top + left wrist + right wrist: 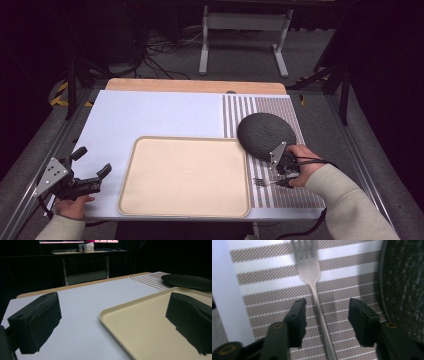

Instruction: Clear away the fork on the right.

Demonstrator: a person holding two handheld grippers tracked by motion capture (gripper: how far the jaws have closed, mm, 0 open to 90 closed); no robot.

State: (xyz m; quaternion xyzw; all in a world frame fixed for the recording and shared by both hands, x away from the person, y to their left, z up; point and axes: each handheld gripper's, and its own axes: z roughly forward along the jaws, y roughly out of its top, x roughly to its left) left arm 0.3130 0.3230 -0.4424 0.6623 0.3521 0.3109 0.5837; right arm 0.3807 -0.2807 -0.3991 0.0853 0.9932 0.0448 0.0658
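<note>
Clearly the pickup is only begun: the fork [315, 297] lies on the striped placemat [274, 277] beside the dark plate [404, 290], between the right gripper [325, 315]'s 2 half-open jaws, ungripped. Lifting remains; the left gripper [110, 322] waits wide.

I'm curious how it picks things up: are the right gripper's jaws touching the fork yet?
Apart. In the right gripper view, the fork lies on the striped mat between the right gripper jaws, with mat visible on both sides of its handle.
</note>
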